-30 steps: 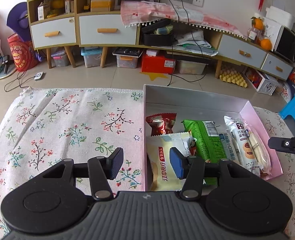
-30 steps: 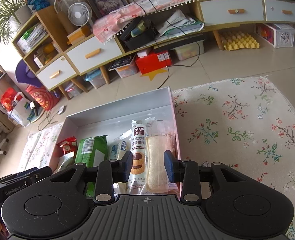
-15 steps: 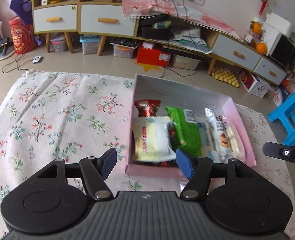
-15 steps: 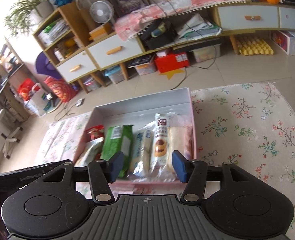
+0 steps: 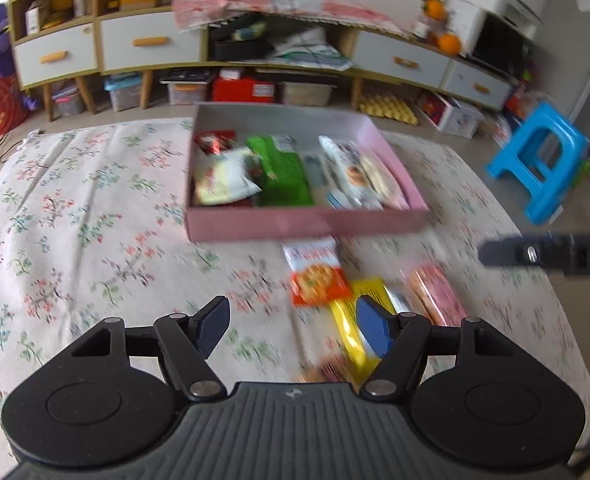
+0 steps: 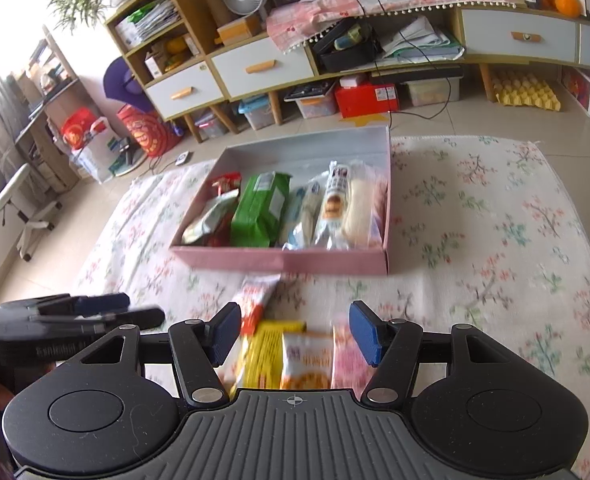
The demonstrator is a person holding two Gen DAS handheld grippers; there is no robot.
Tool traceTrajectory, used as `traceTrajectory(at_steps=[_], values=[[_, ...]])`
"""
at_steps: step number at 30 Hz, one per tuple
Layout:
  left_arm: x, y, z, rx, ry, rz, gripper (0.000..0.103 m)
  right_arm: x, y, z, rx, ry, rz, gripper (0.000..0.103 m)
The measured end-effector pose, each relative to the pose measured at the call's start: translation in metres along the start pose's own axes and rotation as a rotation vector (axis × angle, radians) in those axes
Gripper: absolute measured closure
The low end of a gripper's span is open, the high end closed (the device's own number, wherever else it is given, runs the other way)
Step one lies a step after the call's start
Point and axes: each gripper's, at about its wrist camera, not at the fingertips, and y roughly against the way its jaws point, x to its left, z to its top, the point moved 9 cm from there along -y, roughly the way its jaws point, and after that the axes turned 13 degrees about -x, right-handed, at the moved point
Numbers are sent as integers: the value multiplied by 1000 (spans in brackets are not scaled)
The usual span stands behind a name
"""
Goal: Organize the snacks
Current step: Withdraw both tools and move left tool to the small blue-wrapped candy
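Pink box (image 5: 307,224) sits upper centre of the left wrist view on the floral-cloth table (image 5: 95,216), already packed side by side with snacks: white pack (image 5: 225,178), green pack (image 5: 281,172), long clear-wrapped cakes (image 5: 355,176) against the right wall. Upright, rowed packing looks meant to save room for more.

Loose snacks lie on the cloth just below the box's near wall, lower centre of frame: orange cracker pack (image 5: 315,276), yellow pack (image 5: 355,328), pink pack (image 5: 435,296), close together, some touching. Likely the next ones to go in.

Left gripper (image 5: 291,330) is released, jaws apart, nothing between them but cloth; the yellow pack lies behind its right finger. Right gripper (image 6: 295,334) is also released, jaws spread over the yellow, orange and pink packs in the right wrist view, not pressing any. Both sets of jaws have just been opening.

Versus a second ago: both grippers were down at the box, the right one almost clenched beside the long cakes. Now both are pulled back, the whole box is in view and the loose packs have come into frame. Current frames are motion-blurred.
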Motion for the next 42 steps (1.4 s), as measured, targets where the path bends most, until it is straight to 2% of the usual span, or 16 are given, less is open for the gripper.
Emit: traceTrajectory(at_steps=[5,10,14,20,21,24,28,32,36,42], values=[[-28,8,-38,46,-139,-59,45,-7,25,-19,-11,-22,12,43],[-43,7,-64,99,-213,-103,48,-5,32,-31,-2,-4,18,43],[-48,-5,-81,157,-268,-87,47,-2,30,-34,4,24,12,43],[-47,-16,-89,173,-264,-65,48,10,23,-44,31,68,29,43],[-47,-16,-91,170,-274,-52,51,11,21,-45,34,78,29,43],[-48,-13,-89,157,-285,-43,72,14,18,-48,39,110,16,43],[-43,-8,-85,164,-223,-49,78,12,16,-50,43,121,2,43],[-43,2,-78,150,-186,-73,82,14,13,-51,43,113,11,43],[-42,13,-73,121,-168,-92,83,26,11,-55,40,134,48,43],[-24,13,-73,122,-146,-38,83,36,-1,-66,70,158,54,43]])
